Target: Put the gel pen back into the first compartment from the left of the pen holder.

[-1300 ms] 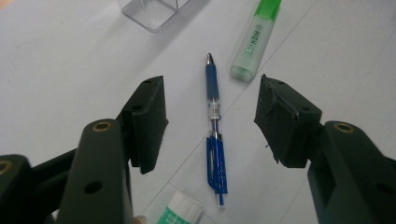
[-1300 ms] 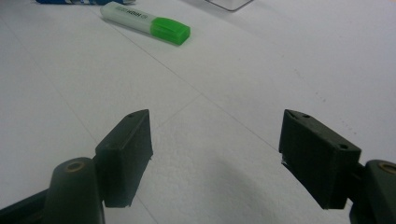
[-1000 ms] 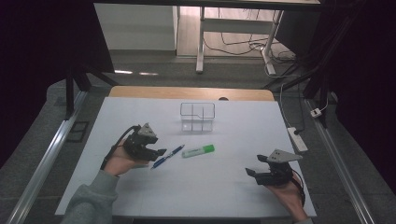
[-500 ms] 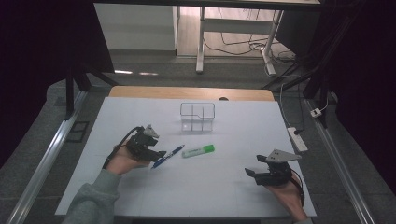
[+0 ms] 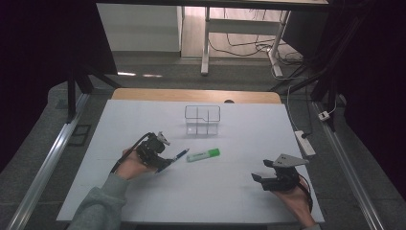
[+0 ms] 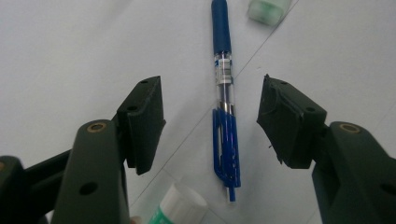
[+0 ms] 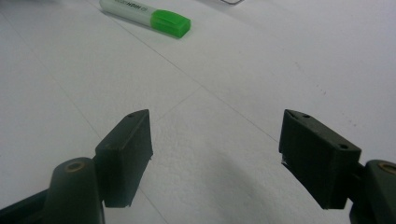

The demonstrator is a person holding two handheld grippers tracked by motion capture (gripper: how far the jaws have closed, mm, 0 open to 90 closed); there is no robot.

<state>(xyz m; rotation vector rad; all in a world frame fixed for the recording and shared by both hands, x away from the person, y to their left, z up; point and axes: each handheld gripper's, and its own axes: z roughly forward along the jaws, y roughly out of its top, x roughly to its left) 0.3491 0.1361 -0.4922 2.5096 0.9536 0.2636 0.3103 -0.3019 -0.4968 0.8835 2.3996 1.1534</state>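
Fig.: L gripper (image 6: 210,123) hovering over a blue pen (image 6: 225,116), fingers (image 6: 142,123) standing wide apart w/ nothing clamped. Pen is lying flat on the white table (image 6: 70,56), running lengthwise down the gap between the two fingers, slightly nearer the R-hand finger, touching neither. Nearest the fingers' roots: the pen's clip end, w/ a white-capped, green-bodied object (image 6: 180,207) lying just beside it; what that object is cannot be told. Between the fingertips: the clear barrel section. Beyond the fingertips: the dark blue rubber grip, and past that one end of the green highlighter (image 6: 268,9), close to the pen's tip.

Handling (judged): pen is looking light, stiff, thin and smooth plastic, so it is likely rolling or twisting if pinched off-centre. Best hold is probably across the clear barrel mid-length, where the pen is balancing; the rubber grip is offering more friction but is sitting past the fingertips. Low profile on the table means the fingers are needing to come almost down to the surface before closing.

R gripper (image 7: 215,149): fingers apart, empty, hovering over bare table; highlighter well beyond them. Farthest, in the high view: clear divided organiser (image 5: 202,120) beyond both pens.
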